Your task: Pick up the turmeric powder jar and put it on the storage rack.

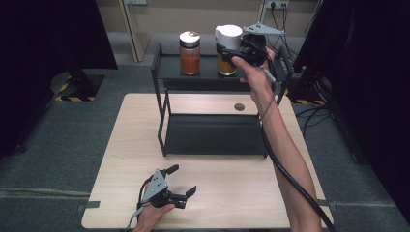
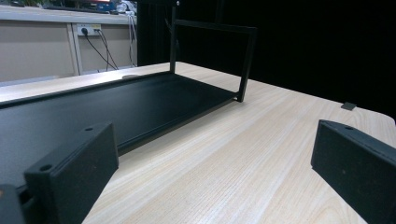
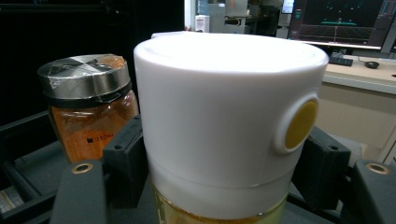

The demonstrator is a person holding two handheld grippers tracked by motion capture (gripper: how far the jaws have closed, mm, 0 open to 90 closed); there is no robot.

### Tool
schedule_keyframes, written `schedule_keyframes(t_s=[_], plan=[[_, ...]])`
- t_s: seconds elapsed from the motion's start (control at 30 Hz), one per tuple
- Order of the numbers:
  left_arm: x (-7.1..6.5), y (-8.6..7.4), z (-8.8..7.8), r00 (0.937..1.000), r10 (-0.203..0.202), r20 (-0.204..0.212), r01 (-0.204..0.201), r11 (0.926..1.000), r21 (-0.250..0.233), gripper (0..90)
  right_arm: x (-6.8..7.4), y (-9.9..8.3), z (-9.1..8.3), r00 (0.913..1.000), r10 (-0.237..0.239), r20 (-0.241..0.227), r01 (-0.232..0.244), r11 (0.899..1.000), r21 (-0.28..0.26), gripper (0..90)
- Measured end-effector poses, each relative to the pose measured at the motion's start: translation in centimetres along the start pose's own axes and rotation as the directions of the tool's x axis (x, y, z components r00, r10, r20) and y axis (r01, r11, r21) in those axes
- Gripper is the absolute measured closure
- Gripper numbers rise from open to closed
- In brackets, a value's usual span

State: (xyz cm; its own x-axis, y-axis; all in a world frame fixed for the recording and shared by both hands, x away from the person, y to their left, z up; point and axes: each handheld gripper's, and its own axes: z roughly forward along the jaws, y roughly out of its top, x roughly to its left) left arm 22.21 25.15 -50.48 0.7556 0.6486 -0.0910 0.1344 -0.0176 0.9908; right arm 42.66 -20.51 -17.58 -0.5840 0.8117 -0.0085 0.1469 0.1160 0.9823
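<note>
White plastic forms the wide cap of the bottle [image 3: 224, 121], which stands on the top shelf of the black rack [image 1: 167, 67] at the far side of the bench [image 1: 232, 193], just beside a metal-lidded spice jar [image 1: 189, 53]. The right gripper [image 1: 231, 52] has its fingers [image 3: 123, 154] pinching the bottle on both sides at the base of the cap, just above the clear body holding yellow liquid. The body looks rigid and is probably glass, so treat it as breakable and moderately heavy. The glossy cap is likely slippery; a hold lower, on the shoulder, would resist sliding better. Keep the bottle upright to avoid leakage. The left gripper [image 1: 183, 181] rests low over the near bench with its fingers [image 2: 70, 172] spread and nothing between them.
</note>
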Motion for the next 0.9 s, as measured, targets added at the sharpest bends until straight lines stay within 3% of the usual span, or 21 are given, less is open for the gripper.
schedule_keyframes(t_s=[0.13, 0.47, 0.9], plan=[[0.0, 0.0, 0.0, 1.0, 0.001, 0.001, -0.001, 1.0, 0.001, 0.3, -0.1, 0.1, 0.0, 0.9999, 0.009, -0.013, -0.009, 1.0, 0.008, 22.5], [-0.1, 0.0, 0.0, 1.0, 0.004, 0.001, -0.004, 1.0, 0.003, 0.4, 0.3, 0.5, -0.7, 0.9999, 0.008, 0.007, -0.008, 1.0, 0.021, 3.6], [-0.1, 0.0, 0.1, 1.0, 0.005, 0.001, -0.005, 1.0, 0.006, 0.3, -0.2, -0.6, -2.1, 0.9994, 0.026, -0.022, -0.026, 1.0, -0.003, 0.5]])
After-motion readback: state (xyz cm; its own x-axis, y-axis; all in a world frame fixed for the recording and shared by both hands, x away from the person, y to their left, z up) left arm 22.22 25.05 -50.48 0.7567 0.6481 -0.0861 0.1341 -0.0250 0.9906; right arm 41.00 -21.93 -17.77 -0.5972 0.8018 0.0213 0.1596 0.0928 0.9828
